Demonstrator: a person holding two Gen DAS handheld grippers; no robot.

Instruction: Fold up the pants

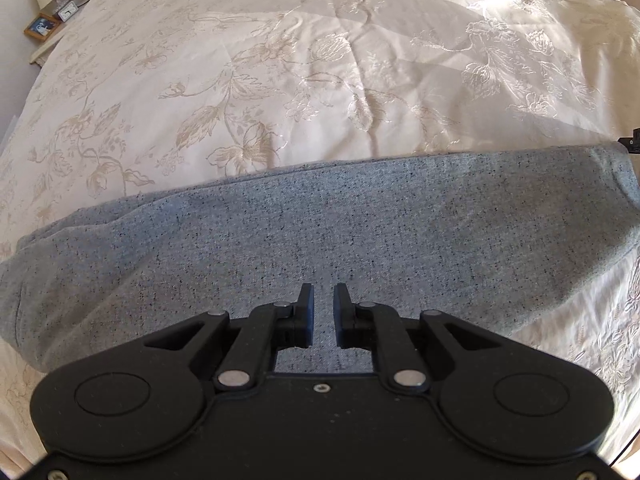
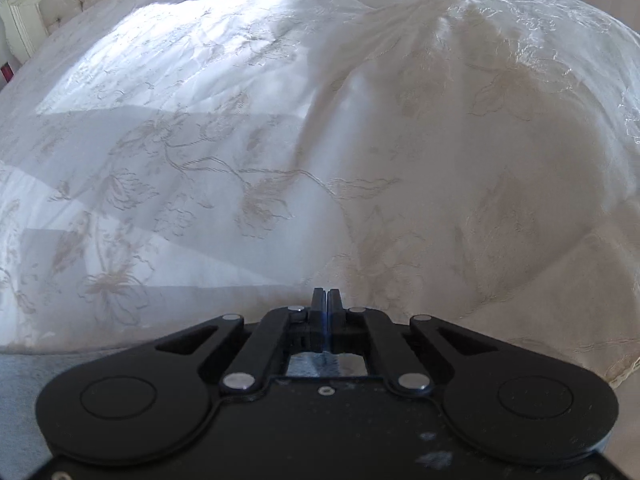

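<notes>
Right gripper point(image 2: 323, 294): the jaws are fully closed, pad against pad, with no cloth visible between the tips. They point steeply down over the embroidered bedspread point(image 2: 280, 140). Grey fabric shows only through the frame opening behind the fingers and at the lower left edge of the right wrist view, so this gripper sits at or just past one edge of the pants point(image 1: 320, 220). Whether a thin fold is pinched below the tips cannot be told.

Left gripper point(image 1: 323, 294): the jaws stand at a narrow gap with nothing clamped. They hang above the middle of the grey speckled sweatpants, which lie across the bed as a flat horizontal band, apparently already doubled leg on leg, with a cuff or hem end at the left.

Risks, as judged from this position:
- If the right jaws have closed on nothing, lifting will leave that end of the pants behind and the fold will skew.
- If the right tips have caught the bedspread, it will lift with the garment.
- The left gap is narrow; descending onto doubled fabric may push it rather than admit it.
- A mid-panel pinch by the left gripper may take only the top layer, separating the legs.
</notes>
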